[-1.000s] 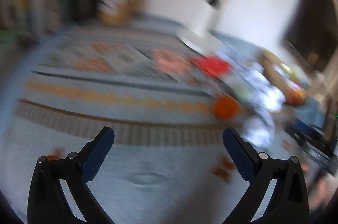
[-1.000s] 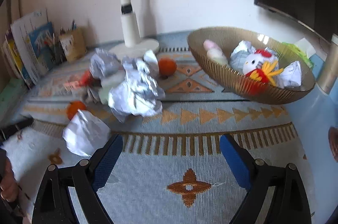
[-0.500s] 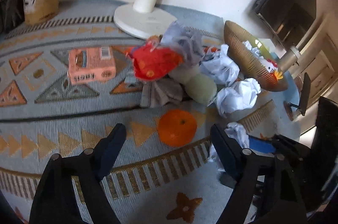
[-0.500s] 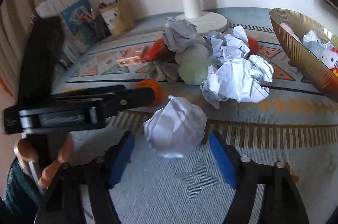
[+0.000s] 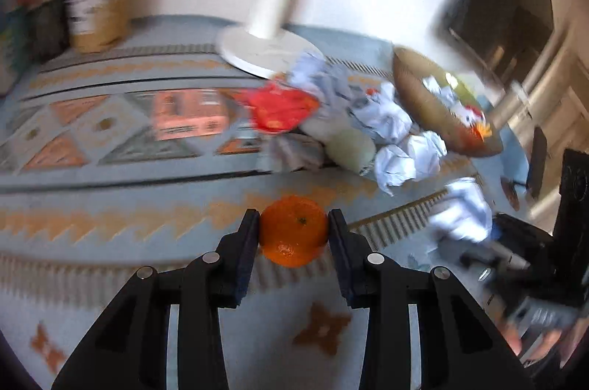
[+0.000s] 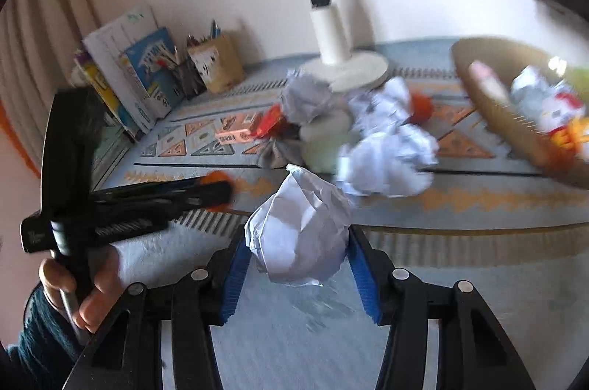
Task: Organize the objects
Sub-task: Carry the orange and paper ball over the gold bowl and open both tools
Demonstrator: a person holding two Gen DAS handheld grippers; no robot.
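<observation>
Now left gripper (image 5: 293, 235) squeezing orange (image 5: 293, 231) from both sides; right gripper (image 6: 297, 252) pinching paper ball (image 6: 299, 234); probably both bound for basket (image 6: 493, 102).

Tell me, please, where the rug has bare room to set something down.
Bare rug lies near the camera, below the right gripper and its paper ball, and left of the pink box. It is crowded between lamp base and basket.

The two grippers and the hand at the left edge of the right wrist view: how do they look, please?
Both the left gripper and the right gripper have black angular arms with round silver rivets and blue ribbed pads. The bare hand has a dark teal sleeve.
</observation>
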